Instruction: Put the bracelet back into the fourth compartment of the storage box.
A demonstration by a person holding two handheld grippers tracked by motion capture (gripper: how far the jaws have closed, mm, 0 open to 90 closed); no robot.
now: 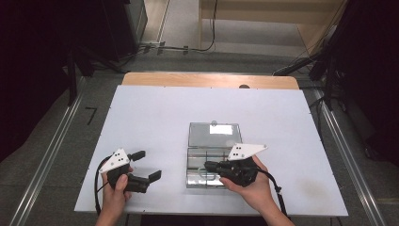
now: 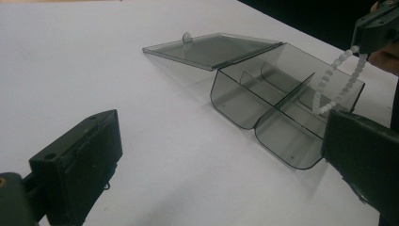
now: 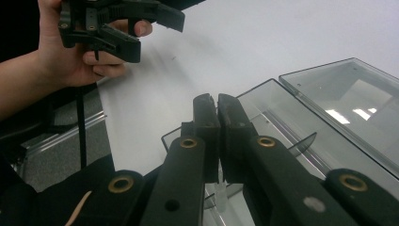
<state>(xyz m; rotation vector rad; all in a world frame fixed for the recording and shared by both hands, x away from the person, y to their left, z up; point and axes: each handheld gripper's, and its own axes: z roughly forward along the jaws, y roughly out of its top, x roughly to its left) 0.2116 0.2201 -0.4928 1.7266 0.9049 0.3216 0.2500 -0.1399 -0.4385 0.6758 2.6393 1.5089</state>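
A smoky clear plastic box with dividers lies near the table's front, its lid folded flat behind it. My right gripper hangs over the box's compartments, shut on a string of white beads that dangles as a loop into the box. In the right gripper view the two jaws press together, with a bit of the bead string showing below them. My left gripper stands open left of the box, with nothing between its fingers.
The white table top stretches all around the box. A wooden strip runs along the far edge. Grey floor, rails and dark stands border both sides.
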